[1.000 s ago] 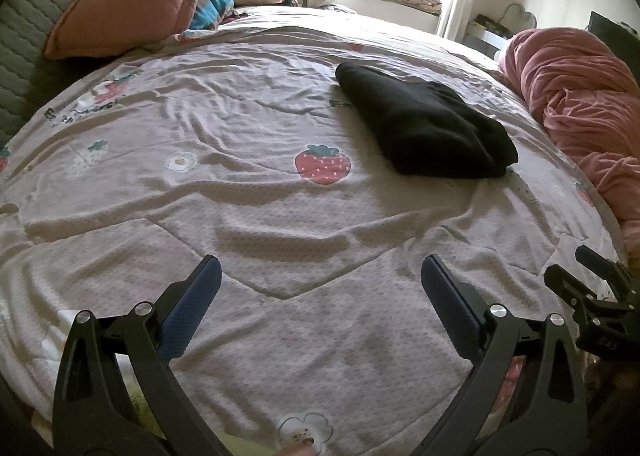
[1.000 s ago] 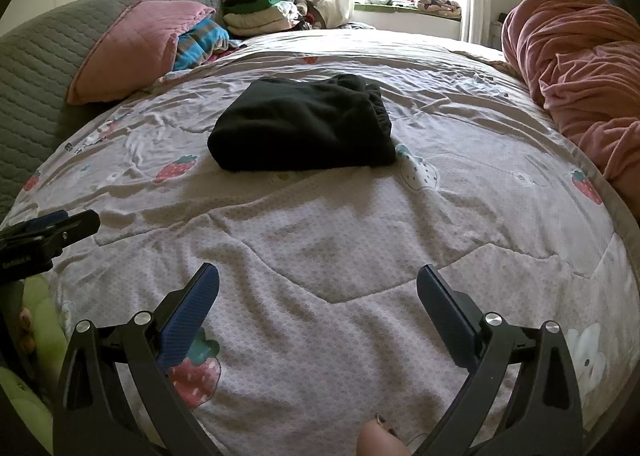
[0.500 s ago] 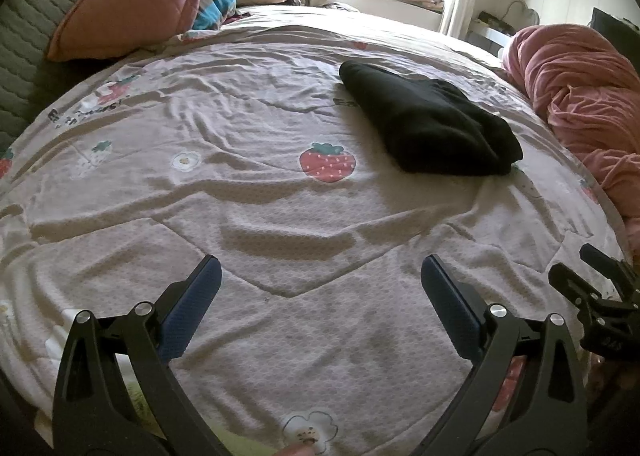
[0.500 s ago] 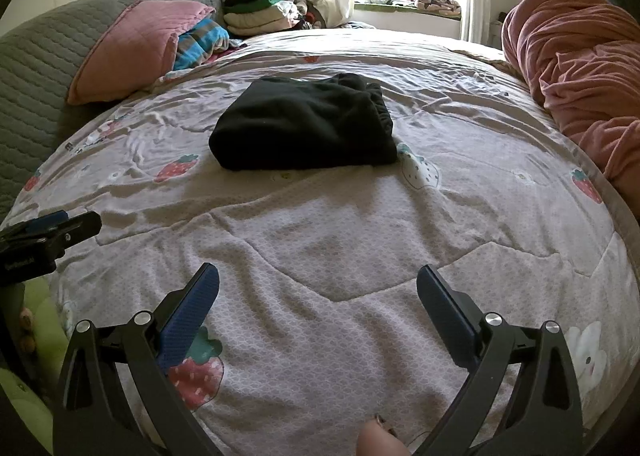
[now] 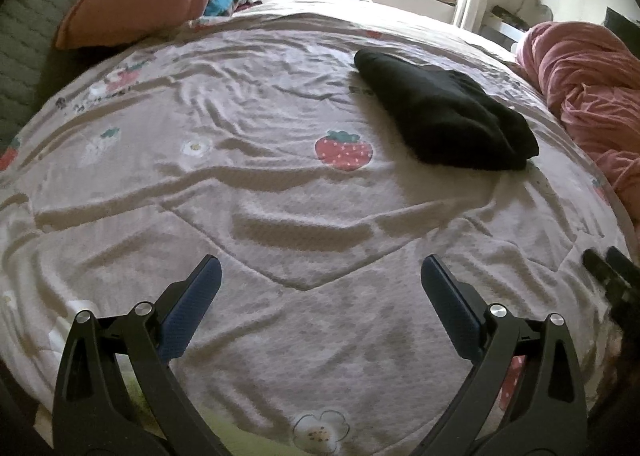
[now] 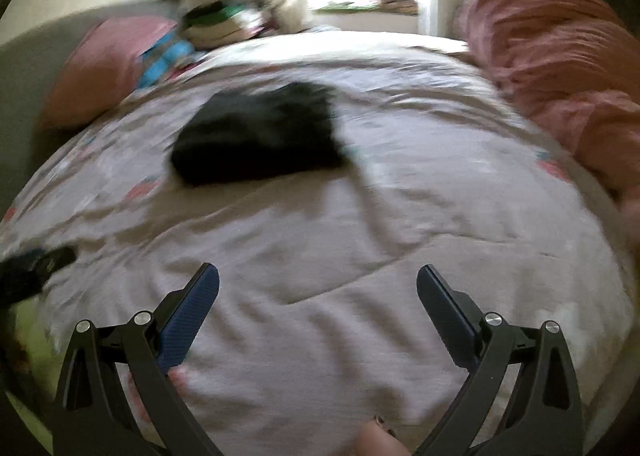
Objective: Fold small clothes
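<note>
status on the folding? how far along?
Done: the black garment lies folded in a compact bundle on the strawberry-print quilt. In hand: nothing; the left gripper and right gripper are both open and empty, back from it. Left: no other loose garment shows on the quilt, so possibly finished.

Your right claw [image 6: 318, 310] has swung: its view is now smeared with motion blur where it was sharp half a second ago, and it has tipped so the folded black garment [image 6: 260, 140] sits lower and further left in it than before. In that same view your left claw [image 6: 36, 264] at the left edge has dropped lower. Seen from your left claw [image 5: 320, 304], the right claw [image 5: 612, 276] at the right edge has slid down and outward, with less of it showing.
</note>
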`<state>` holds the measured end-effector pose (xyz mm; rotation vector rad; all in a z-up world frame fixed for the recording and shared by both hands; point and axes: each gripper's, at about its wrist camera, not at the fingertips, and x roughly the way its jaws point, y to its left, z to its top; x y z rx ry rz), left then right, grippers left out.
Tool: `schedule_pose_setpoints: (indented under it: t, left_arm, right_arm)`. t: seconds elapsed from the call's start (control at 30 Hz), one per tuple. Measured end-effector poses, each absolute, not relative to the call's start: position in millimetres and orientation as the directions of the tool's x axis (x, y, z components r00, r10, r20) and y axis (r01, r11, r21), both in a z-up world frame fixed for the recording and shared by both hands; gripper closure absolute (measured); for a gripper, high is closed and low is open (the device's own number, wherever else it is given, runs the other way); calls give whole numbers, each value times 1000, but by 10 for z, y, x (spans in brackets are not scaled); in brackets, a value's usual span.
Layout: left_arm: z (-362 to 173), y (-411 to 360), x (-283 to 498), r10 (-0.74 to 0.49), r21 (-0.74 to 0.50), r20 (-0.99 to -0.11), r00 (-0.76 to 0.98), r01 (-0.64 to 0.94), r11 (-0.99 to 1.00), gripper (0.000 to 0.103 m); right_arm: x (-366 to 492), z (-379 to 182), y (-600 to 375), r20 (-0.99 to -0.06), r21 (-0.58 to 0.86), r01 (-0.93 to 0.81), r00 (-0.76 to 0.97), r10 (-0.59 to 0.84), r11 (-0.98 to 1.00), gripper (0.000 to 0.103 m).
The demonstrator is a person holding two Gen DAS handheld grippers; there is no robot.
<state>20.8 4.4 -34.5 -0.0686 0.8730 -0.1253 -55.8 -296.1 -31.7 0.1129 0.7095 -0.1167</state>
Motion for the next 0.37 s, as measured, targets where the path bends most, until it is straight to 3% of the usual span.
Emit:
schedule_pose_setpoints:
  t: [0.2, 0.3, 0.37]
  left_arm:
    - [-192, 578, 394, -112, -167, -755, 646, -25, 986, 9]
    - [-146, 1183, 667, -11, -128, -761, 649, -133, 983, 9]
    - [-144, 1734, 874, 132, -52, -755, 643, -259, 964, 9]
  right_arm:
    - [-906, -213, -4196, -684, 116, 543, 651, -330, 832, 5]
    - [-1399, -277, -5112, -674, 53, 788, 482, -560, 614, 5]
    - [-1843, -357, -5687, -650, -46, 912, 283, -705, 408, 5]
